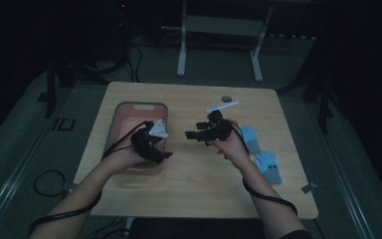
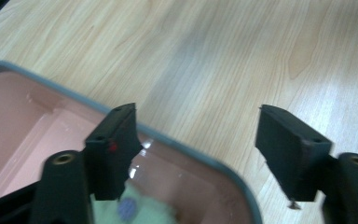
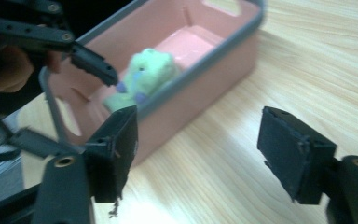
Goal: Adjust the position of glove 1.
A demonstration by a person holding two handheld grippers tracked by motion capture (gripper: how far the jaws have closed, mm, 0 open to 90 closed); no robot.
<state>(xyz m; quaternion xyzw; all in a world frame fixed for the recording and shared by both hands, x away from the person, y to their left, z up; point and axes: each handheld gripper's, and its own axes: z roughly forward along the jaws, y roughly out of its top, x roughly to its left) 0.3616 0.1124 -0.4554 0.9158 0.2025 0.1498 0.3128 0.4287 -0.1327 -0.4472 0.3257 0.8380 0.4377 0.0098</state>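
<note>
Two black jaws of the right gripper (image 3: 198, 154) stood close to its own camera, wide apart, with nothing between them but bare wood. Under everything lay the big wooden table (image 1: 199, 179). On its left part sat a pink bin (image 1: 121, 117) with a grey rim, the biggest thing on the table. Inside the bin lay a soft green toy (image 3: 151, 74) with little purple spots, near the end by the left gripper (image 1: 161, 154). That gripper hung over the near right corner of the bin, next to the toy. Its jaws were wide too and held nothing; one jaw sat above the bin and the other above the wood outside the rim. On the right side of the table, by the right hand (image 1: 231, 144), lay some light blue things (image 1: 263, 159), too dim to name. At the far edge lay a thin white thing (image 1: 222, 105) and a small dark round thing (image 1: 226, 98).
</note>
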